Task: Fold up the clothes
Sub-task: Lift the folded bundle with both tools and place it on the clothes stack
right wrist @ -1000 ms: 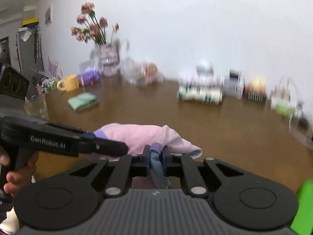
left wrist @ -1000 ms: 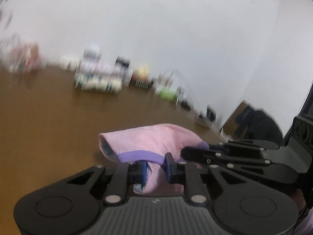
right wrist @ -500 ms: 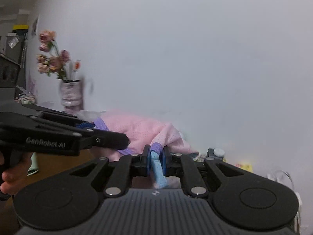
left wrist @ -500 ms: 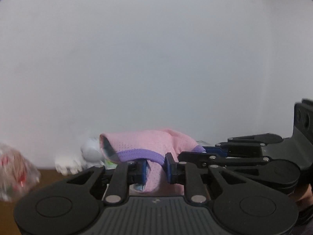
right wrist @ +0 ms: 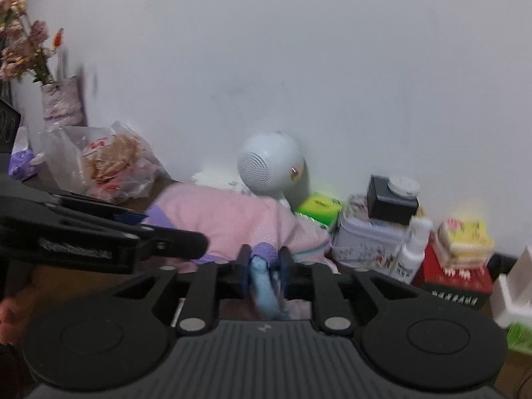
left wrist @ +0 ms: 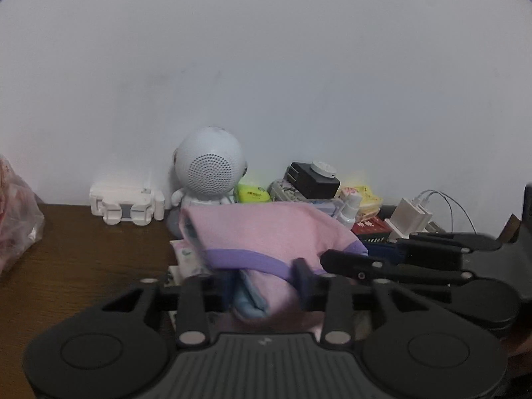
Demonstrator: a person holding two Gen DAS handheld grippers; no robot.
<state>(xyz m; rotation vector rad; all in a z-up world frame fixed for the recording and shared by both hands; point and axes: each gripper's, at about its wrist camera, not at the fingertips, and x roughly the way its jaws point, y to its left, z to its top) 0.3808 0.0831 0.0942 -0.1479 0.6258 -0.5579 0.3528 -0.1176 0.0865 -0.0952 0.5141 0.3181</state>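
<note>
A pink garment with purple trim and a pale blue lining is bunched low over the brown table, close to the clutter at the wall. My left gripper has its jaws opening, and the folded edge sits loosely between them. In the right wrist view the same garment lies ahead. The right gripper is opening too, with a roll of blue and purple cloth in its gap. The two grippers are side by side, each visible in the other's view. A hand shows at the left edge of the right wrist view.
Against the white wall stand a round white speaker figure, a white block, small boxes and a white charger. A plastic bag of snacks and a vase of flowers are to the left. A tin, a bottle and a red box are to the right.
Both grippers carried the garment across the table to the clutter by the wall. Both pairs of jaws, tight on the cloth before, now stand wider apart.
</note>
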